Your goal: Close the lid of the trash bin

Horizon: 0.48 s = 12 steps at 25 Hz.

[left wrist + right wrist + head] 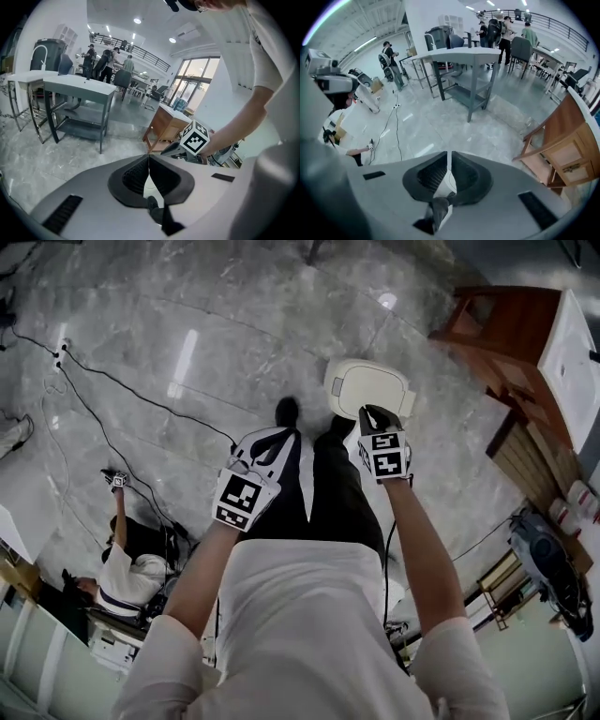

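Observation:
In the head view the cream trash bin (367,388) stands on the marble floor just beyond the person's feet, and its lid lies flat on top. My right gripper (375,415) hangs above the bin's near edge, apart from it; its jaws are nearly together with nothing between them (450,157). To the left of the bin, over the person's dark trousers, is my left gripper (272,437). Its jaws meet at the tips and are empty (149,159). The left gripper view also shows the right gripper's marker cube (194,138).
A wooden cabinet (511,334) stands to the right of the bin. Cables (103,381) run across the floor at the left, near a seated person (131,568). A grey table (464,58) and several people stand farther off. A grey machine (548,568) sits at the lower right.

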### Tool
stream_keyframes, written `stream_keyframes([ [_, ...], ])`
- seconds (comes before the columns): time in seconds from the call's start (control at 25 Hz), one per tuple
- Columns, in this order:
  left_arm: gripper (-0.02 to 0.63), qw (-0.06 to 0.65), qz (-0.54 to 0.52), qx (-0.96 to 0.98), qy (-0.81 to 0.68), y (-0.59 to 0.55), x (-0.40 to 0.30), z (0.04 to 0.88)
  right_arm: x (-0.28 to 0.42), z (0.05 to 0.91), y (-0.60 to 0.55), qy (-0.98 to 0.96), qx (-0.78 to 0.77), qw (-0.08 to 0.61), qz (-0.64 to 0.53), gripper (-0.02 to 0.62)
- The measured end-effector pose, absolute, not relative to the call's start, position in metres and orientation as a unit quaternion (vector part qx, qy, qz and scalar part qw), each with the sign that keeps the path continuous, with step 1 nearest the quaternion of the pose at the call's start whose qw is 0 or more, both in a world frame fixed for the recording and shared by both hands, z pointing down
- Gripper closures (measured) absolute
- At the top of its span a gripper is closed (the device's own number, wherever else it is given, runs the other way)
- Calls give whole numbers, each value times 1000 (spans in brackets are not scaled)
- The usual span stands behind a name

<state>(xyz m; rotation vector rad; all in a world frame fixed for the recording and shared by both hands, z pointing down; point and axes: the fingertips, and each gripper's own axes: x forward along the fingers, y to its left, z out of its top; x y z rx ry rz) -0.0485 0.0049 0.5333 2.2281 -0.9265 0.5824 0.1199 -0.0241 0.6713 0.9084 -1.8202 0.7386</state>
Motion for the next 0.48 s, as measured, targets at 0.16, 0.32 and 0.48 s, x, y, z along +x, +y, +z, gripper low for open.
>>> stream_keyframes([
  [0.16,588,311,221,859,-342,7,-55,504,127,621,-26,-742,415,437,293,552],
  [0.32,588,306,213,863,-342,8,-60,478,138,572,-20,-742,455,403,283,560],
  [0.48,588,298,206,866,-345,8,-60,458,151,527,-12,-745,485,368,273,561],
])
